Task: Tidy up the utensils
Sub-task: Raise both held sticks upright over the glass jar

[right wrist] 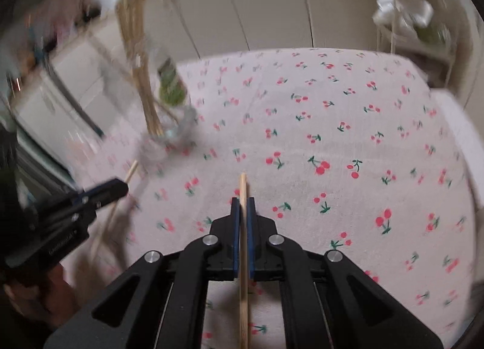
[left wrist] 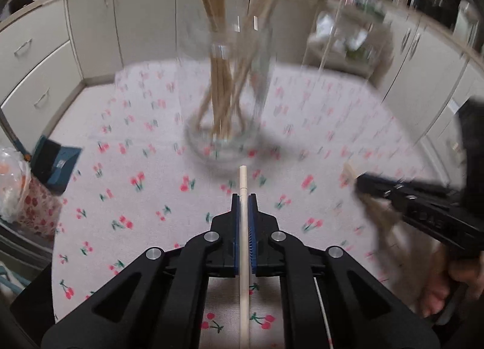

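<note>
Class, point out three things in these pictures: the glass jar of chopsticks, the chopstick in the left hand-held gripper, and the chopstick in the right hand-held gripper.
glass jar [left wrist: 222,149]: left wrist view, on its base wall.
left chopstick [left wrist: 243,179]: left wrist view, near its tip.
right chopstick [right wrist: 242,187]: right wrist view, near its tip.

Glass jar [left wrist: 225,91] and its chopsticks [left wrist: 220,76] are motion-blurred.

Jar [left wrist: 225,100] on the tablecloth [left wrist: 151,197], cabinets [left wrist: 90,31] behind.
Chopsticks [left wrist: 222,85] stand in the jar; box [left wrist: 54,164] lies at the cloth's left edge; rack [left wrist: 348,31] behind right.
</note>
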The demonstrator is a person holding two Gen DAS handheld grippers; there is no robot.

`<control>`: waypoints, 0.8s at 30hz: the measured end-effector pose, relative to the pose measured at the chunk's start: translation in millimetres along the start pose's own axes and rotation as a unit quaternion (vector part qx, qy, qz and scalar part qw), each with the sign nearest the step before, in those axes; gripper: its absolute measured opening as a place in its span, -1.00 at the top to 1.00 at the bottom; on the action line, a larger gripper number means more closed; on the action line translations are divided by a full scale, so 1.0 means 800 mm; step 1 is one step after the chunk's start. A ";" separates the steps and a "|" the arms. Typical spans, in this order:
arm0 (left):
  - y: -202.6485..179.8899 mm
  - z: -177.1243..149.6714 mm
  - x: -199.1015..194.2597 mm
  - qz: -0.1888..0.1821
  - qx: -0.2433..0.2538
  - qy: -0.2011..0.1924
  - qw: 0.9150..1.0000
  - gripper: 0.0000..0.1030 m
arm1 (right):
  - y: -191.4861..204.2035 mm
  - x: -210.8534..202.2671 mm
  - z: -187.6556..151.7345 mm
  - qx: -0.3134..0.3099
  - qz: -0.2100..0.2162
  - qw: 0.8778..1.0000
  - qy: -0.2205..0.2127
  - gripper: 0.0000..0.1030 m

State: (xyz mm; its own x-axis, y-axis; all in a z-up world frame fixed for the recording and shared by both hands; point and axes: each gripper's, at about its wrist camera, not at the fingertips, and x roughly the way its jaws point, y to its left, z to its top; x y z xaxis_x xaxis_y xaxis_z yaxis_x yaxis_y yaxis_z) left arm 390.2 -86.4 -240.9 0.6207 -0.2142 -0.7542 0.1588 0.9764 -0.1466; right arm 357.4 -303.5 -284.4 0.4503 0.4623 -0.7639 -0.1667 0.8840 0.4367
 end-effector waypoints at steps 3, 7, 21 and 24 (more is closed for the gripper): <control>0.013 0.016 -0.045 -0.031 -0.019 -0.072 0.997 0.91 | 0.003 -0.027 0.005 0.025 0.051 0.996 -0.061 0.90; 0.026 0.056 -0.099 -0.039 -0.044 -0.166 0.984 0.91 | 0.012 -0.059 0.011 0.035 0.066 0.988 -0.133 0.90; 0.054 0.184 -0.156 -0.045 -0.127 -0.348 0.928 0.91 | 0.007 -0.083 0.010 0.068 0.008 0.975 -0.213 0.90; 0.055 0.196 -0.145 -0.043 -0.137 -0.362 0.921 0.90 | 0.001 -0.081 0.009 0.072 0.009 0.975 -0.211 0.90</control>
State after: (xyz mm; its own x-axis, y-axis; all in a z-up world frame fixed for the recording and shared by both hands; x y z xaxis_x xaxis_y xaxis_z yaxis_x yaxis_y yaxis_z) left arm 445.6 -23.0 -59.0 0.9801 -0.1566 -0.1222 0.0924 0.9040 -0.4173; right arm 334.2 -332.8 -231.3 0.7748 0.3806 -0.5048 -0.0660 0.8428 0.5341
